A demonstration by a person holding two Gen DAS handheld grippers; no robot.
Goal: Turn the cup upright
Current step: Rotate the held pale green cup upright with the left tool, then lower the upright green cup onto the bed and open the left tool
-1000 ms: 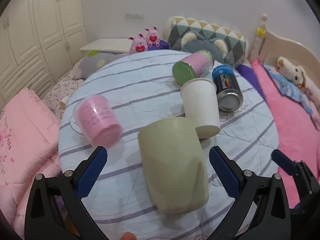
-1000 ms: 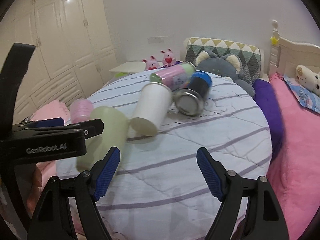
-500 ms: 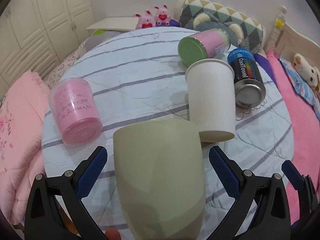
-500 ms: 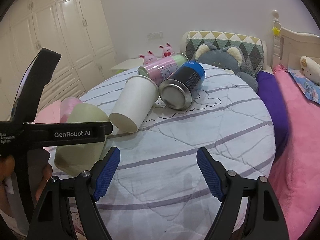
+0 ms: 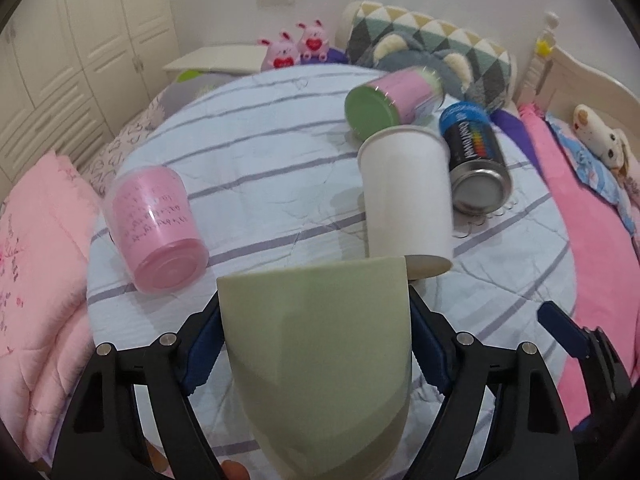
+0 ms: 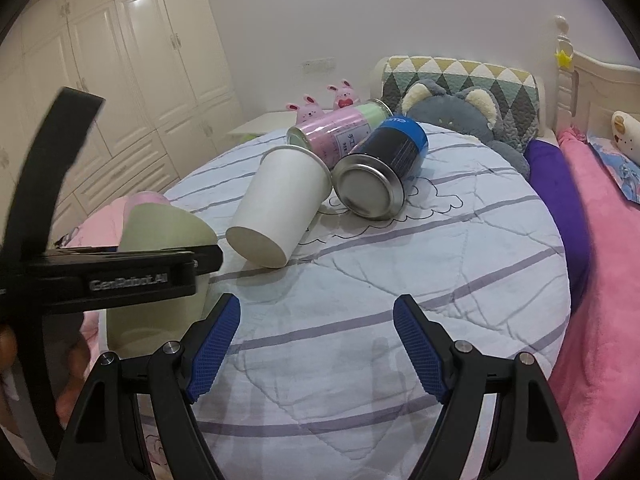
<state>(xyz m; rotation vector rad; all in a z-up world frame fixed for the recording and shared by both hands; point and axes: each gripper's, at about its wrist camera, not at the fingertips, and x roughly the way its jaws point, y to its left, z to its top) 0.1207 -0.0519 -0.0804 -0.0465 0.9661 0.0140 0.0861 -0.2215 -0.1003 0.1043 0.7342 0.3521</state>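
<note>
The left gripper [image 5: 314, 344] is clamped on the pale green cup [image 5: 320, 364]; both blue pads press against the cup's sides. The cup sits between the fingers with its wide rim toward the far side and its narrow base toward the camera. In the right wrist view the cup [image 6: 160, 232] appears at the near left, partly covered by the left gripper's black frame.

The right gripper [image 6: 316, 344] is spread wide with nothing between its pads, over the near part of the striped round quilt [image 6: 460, 280].

On the quilt:
- White paper cup [image 5: 406, 196], on its side, just beyond the green cup.
- Blue-topped can [image 5: 476, 160], on its side, right of the paper cup.
- Pink and green canister [image 5: 394, 100], on its side, farther back.
- Pink plastic cup [image 5: 156, 226], on its side, far left.
</note>
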